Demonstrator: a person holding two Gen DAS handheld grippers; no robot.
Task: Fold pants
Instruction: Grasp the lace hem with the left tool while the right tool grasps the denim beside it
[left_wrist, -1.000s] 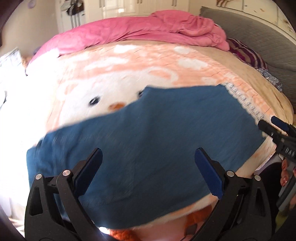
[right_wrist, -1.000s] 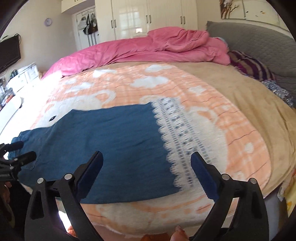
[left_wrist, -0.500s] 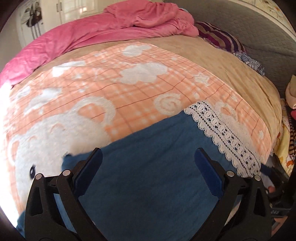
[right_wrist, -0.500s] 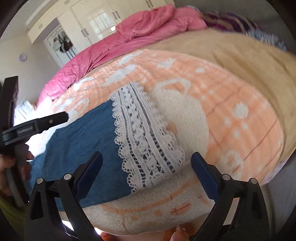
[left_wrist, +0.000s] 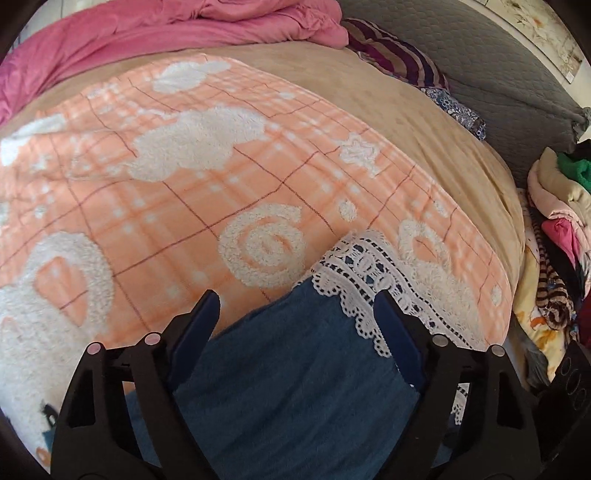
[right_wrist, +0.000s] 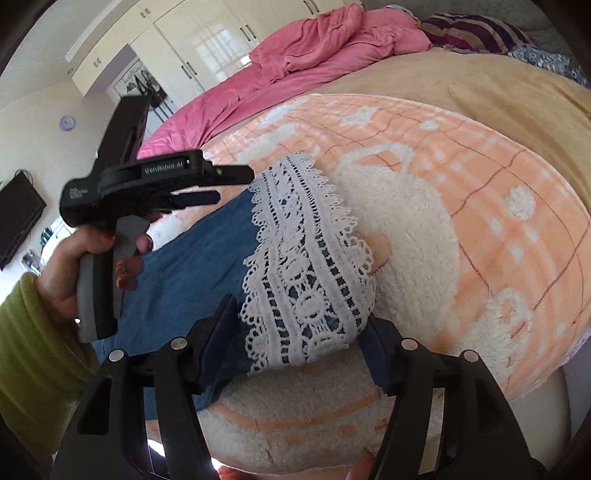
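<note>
Both grippers moved from mid-leg to lace hem (right_wrist: 306, 280) of pants (left_wrist: 295, 387) at 12 o'clock; left gripper (left_wrist: 295, 325), right gripper (right_wrist: 299, 354) jaws apart, grasp pending.

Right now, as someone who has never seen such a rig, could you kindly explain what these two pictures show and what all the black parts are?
There is no robot here. A person holds a handheld claw in each hand, and each claw carries a wide-angle camera looking forward along its two fingers. One picture comes from the left claw, the other from the right claw; the black arms at the bottom of each are that claw's own fingers.

The right view also shows the left claw from the side, gripped by the person's left hand.

On the bed lies an orange and white blanket, and on it blue pants with a white lace hem. A pink duvet is bunched at the far end.

Both claws are open around the hem end of the pants; nothing is held.
</note>
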